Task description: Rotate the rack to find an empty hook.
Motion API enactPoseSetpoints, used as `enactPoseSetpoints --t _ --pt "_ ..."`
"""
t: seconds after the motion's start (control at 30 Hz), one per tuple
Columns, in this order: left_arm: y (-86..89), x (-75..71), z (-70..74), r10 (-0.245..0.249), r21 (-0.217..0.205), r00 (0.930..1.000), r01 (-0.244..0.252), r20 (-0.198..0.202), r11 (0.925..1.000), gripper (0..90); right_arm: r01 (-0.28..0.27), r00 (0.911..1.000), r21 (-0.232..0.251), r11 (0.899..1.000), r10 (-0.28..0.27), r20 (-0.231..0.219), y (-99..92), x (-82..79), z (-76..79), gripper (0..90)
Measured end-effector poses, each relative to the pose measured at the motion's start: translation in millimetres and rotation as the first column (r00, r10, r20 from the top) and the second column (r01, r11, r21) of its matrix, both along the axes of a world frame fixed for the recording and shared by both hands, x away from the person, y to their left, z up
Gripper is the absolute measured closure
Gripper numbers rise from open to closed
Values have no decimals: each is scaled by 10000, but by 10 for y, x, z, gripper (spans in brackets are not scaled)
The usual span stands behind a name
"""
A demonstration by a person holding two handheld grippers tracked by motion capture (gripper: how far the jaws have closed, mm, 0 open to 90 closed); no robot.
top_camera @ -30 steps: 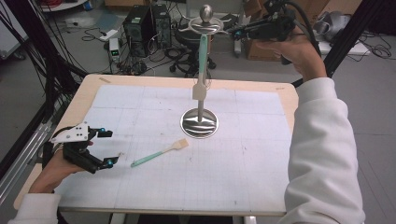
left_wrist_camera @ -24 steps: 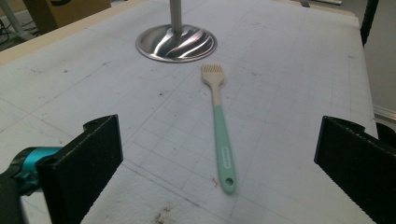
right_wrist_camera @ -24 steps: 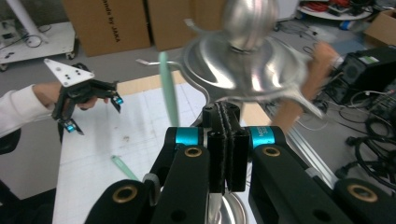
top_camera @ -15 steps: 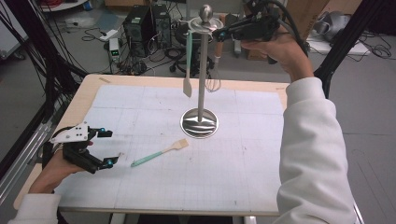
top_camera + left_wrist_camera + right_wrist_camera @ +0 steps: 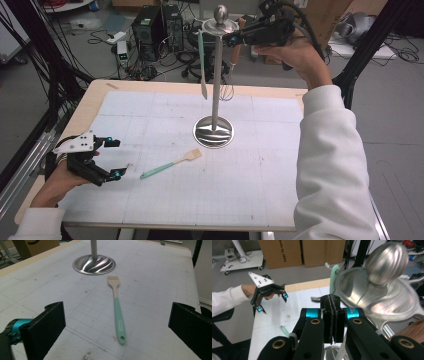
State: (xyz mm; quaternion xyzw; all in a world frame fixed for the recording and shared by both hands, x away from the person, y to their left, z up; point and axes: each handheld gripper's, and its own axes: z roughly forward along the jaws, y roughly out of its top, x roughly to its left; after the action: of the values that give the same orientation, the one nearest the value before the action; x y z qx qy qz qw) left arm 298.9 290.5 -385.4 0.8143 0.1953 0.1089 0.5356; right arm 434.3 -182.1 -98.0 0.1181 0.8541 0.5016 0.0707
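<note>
Up top, my right gripper (image 5: 235, 37) has its jaws pressed together, empty, beside the stand (image 5: 216, 75) where a teal spatula (image 5: 201, 60) hangs; my left gripper (image 5: 117, 157) sits spread wide, lined up on the brush (image 5: 117, 307) at the base's 7 o'clock

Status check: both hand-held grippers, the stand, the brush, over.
Left hand-held gripper open, low over the mat, facing brush. Right hand-held gripper shut, empty, up at stand top. One utensil hangs there. Brush path clear.
</note>
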Motion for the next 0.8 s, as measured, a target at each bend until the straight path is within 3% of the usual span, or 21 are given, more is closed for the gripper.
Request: enactPoseSetpoints --t 0.3,0.53,0.67,0.73,0.8 --pt "-13 1 -6 11 72 10000 -11 10 10000 17 224 9997 -118 9997 -224 -54 -154 -147 -133 767" --pt "-4 -10 6 -41 36 10000 40 66 10000 17 564 9984 -443 9974 -563 43 -247 -288 -251 587" --pt "-5 -10 7 -28 57 10000 28 85 10000 17 689 9976 -628 9956 -688 42 -314 -374 -316 341" --pt "-4 -10 8 -29 64 9999 28 98 10000 16 612 9981 -630 9961 -611 51 -359 -421 -349 155" --pt "-3 -7 9 -53 17 9999 52 93 10000 17 685 9976 -712 9951 -688 -10 -405 -471 -387 65"
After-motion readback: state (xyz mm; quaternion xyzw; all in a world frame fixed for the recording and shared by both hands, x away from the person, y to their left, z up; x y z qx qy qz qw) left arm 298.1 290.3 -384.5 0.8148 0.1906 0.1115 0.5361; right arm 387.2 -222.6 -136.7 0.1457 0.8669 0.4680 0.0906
